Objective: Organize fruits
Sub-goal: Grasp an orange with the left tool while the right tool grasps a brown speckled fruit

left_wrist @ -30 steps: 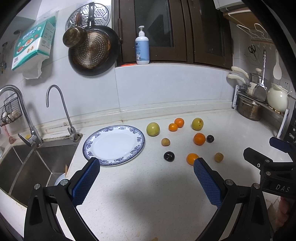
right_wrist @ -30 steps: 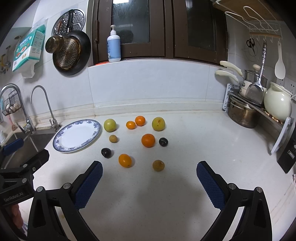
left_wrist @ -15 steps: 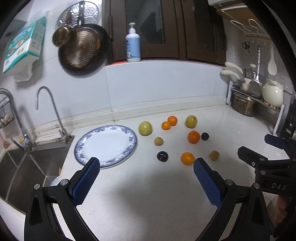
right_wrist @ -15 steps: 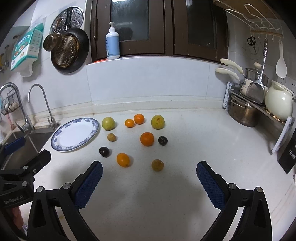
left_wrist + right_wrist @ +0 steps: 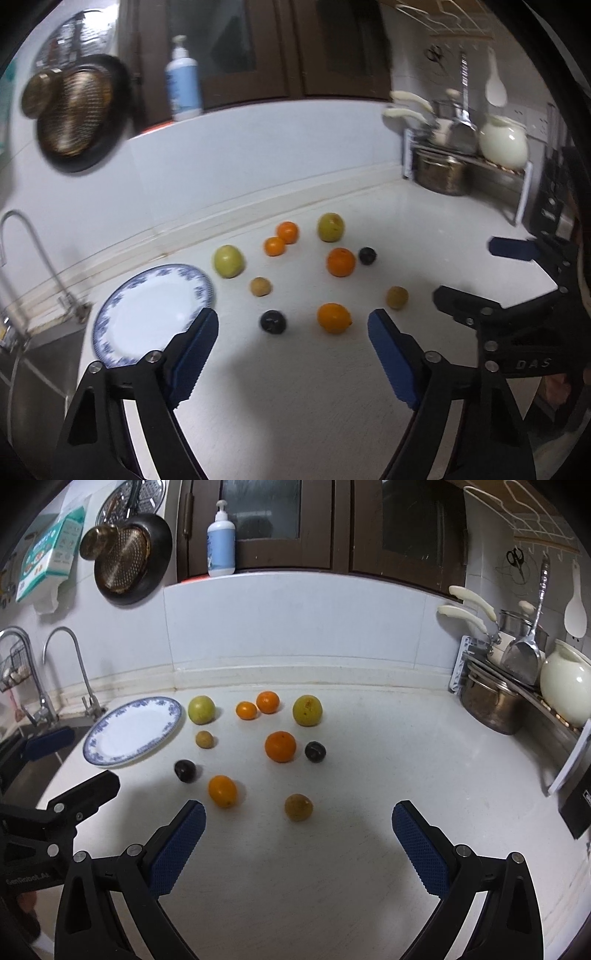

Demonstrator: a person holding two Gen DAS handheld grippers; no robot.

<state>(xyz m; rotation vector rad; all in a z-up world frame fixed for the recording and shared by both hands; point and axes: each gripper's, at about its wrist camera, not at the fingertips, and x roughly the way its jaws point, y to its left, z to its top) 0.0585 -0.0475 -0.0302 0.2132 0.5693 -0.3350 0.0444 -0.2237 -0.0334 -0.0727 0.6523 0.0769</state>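
Observation:
Several fruits lie loose on the white counter: a green apple point(image 5: 201, 709), a yellow-green apple point(image 5: 307, 710), oranges point(image 5: 280, 746), a near orange point(image 5: 222, 791), dark plums point(image 5: 185, 770) and small brown fruits point(image 5: 298, 807). An empty blue-rimmed white plate point(image 5: 133, 731) sits at their left. My left gripper point(image 5: 293, 332) is open and empty, with the near orange point(image 5: 333, 317) and a plum point(image 5: 272, 321) just beyond its tips. My right gripper point(image 5: 298, 821) is open and empty, close before a brown fruit.
A sink with taps point(image 5: 70, 672) lies left of the plate point(image 5: 151, 314). A rack with a steel pot point(image 5: 493, 705) and a cream jar point(image 5: 565, 694) stands at the right. A pan point(image 5: 129, 565) and soap bottle point(image 5: 221, 541) are at the back wall.
The left gripper has swung right and moved in toward the fruits, its view now blurred. The right gripper has edged slightly forward. Both stay open.

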